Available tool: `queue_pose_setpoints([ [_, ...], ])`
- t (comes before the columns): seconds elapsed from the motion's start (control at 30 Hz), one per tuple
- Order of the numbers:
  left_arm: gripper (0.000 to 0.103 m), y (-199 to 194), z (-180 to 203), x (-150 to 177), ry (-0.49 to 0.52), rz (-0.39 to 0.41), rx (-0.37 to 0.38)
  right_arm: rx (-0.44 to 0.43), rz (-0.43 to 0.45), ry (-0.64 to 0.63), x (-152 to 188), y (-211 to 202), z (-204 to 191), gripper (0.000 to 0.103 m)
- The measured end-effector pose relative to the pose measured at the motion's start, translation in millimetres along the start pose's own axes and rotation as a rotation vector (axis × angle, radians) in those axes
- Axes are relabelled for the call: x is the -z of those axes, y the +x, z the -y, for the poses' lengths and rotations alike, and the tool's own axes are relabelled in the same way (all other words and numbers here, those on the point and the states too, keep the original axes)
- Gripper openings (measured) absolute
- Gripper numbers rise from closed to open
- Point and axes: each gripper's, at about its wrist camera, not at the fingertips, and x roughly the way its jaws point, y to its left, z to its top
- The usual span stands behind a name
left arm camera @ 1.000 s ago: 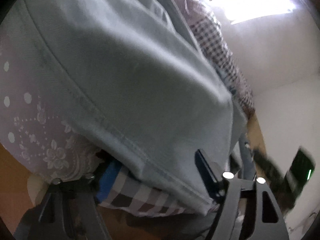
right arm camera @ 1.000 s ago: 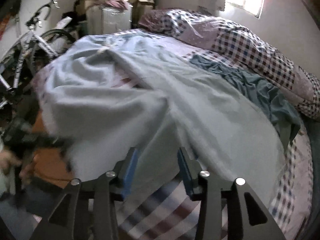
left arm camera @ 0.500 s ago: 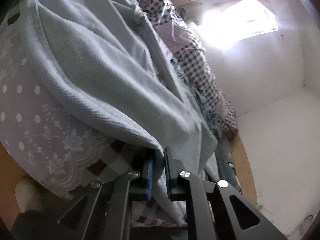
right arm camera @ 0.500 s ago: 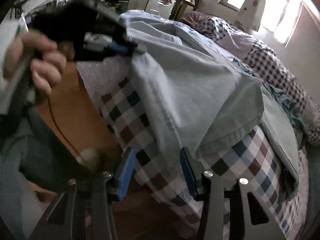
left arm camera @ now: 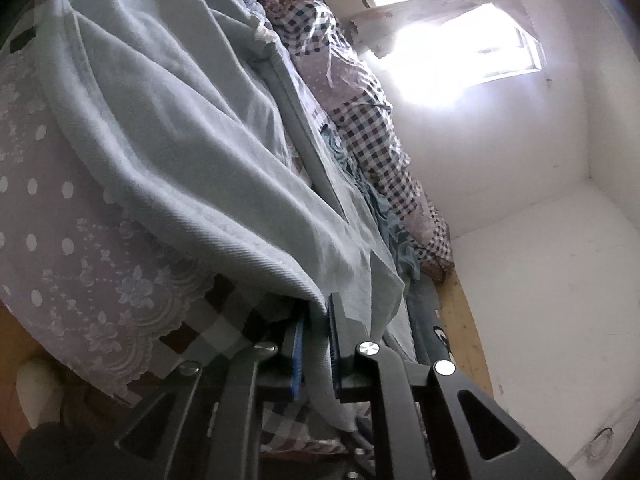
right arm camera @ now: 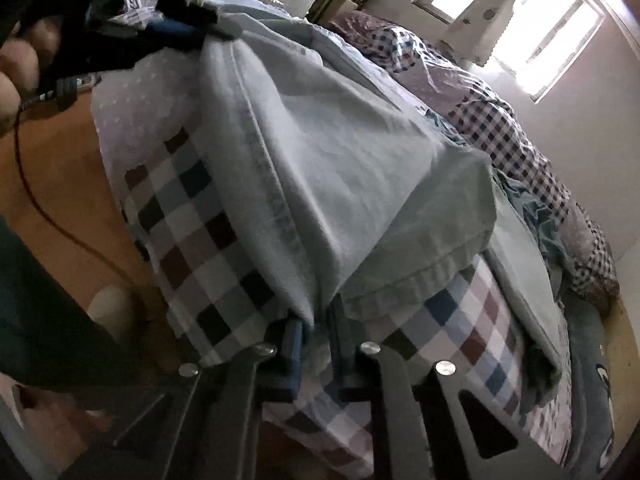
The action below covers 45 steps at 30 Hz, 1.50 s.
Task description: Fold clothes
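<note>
1. Left wrist view: the left gripper (left arm camera: 316,344) stands at the bottom centre. Its jaws are nearly closed and pinch the hem of the garment (left arm camera: 192,128). The jaws have just eased slightly apart, with the cloth between the blue pads (left arm camera: 298,356).
2. Left wrist view: the garment rises from the jaws up and to the left and drapes over the edge of the bed (left arm camera: 80,248). It is pale blue-grey, with a fine diagonal twill weave and a stitched double hem along the lower edge.
3. Left wrist view: the bed cover under the garment is lilac with white dots and a scalloped lace trim with flower motifs. A checked panel adjoins it near the jaws. A checked quilt (left arm camera: 368,128) lies bunched along the far side below a bright window (left arm camera: 460,40).
4. Right wrist view: the right gripper (right arm camera: 316,344) stands at the bottom centre. Its jaws have just closed and are almost shut on a lower corner of the garment (right arm camera: 340,168).
5. Right wrist view: the garment spreads up and away from the jaws across the bed corner. A second folded layer with a stitched hem lies just right of the grip.
6. Right wrist view: the left gripper (right arm camera: 180,32) shows at the upper left, held by a hand (right arm camera: 16,76), clamped on the far edge of the garment. The checked sheet (right arm camera: 192,232) hangs below.
7. No legible writing or labels appear in either view.
</note>
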Motion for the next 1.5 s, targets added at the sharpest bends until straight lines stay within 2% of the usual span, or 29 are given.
queue_pose_setpoints([
  [0.03,0.025,-0.9,-0.9,0.0,-0.003,-0.002,-0.003,-0.004,0.005,-0.002,-1.3,-4.2,3.7,0.009],
  [0.1,0.064,-4.5,-3.1,-1.4,-0.029,0.014,0.001,-0.004,0.021,-0.002,-2.9,-20.1,13.6,0.008],
  [0.17,0.075,-11.6,-6.6,-4.3,-0.065,0.046,0.007,-0.009,0.038,0.002,-5.7,-38.8,24.0,0.007],
  [0.2,0.077,-15.6,-8.2,-6.0,-0.081,0.062,0.003,-0.015,0.048,0.006,-8.1,-48.5,30.9,0.006],
  [0.37,0.080,-47.2,-25.7,-14.7,-0.203,0.203,-0.008,-0.052,0.079,-0.027,-19.5,-102.2,52.4,0.004],
  [0.5,0.081,-71.2,-36.5,-21.1,-0.256,0.268,-0.008,-0.122,0.093,-0.077,-24.7,-151.6,55.6,0.004],
  [0.7,0.081,-92.6,-27.6,-37.2,-0.200,0.281,-0.061,-0.300,0.096,-0.162,-19.2,-203.2,29.0,0.003],
  [0.83,0.081,-112.8,-17.6,-67.4,-0.119,0.315,-0.106,-0.406,0.090,-0.184,-21.5,-217.7,19.7,0.003],
  [0.9,0.081,-127.9,-16.4,-89.3,-0.059,0.328,-0.154,-0.433,0.088,-0.183,-26.3,-221.7,25.6,0.003],
  [1.07,0.081,-142.1,-32.9,-184.1,0.017,0.322,-0.256,-0.487,0.046,-0.150,-45.9,-220.2,66.0,0.003],
  [1.2,0.081,-137.6,-62.5,-276.7,-0.004,0.275,-0.304,-0.514,-0.019,-0.102,-67.8,-210.9,107.1,0.003],
  [1.27,0.081,-131.7,-79.4,-311.6,-0.011,0.232,-0.362,-0.516,-0.047,-0.077,-79.0,-207.8,122.4,0.003],
  [1.33,0.081,-120.0,-88.8,-336.5,-0.011,0.204,-0.401,-0.505,-0.062,-0.058,-88.7,-208.6,135.9,0.003],
  [1.4,0.081,-108.4,-95.4,-349.3,-0.017,0.185,-0.402,-0.493,-0.069,-0.037,-96.6,-212.2,148.3,0.003],
  [1.5,0.081,-91.8,-101.0,-364.8,-0.029,0.166,-0.400,-0.422,-0.073,-0.026,-101.9,-220.1,165.6,0.003],
])
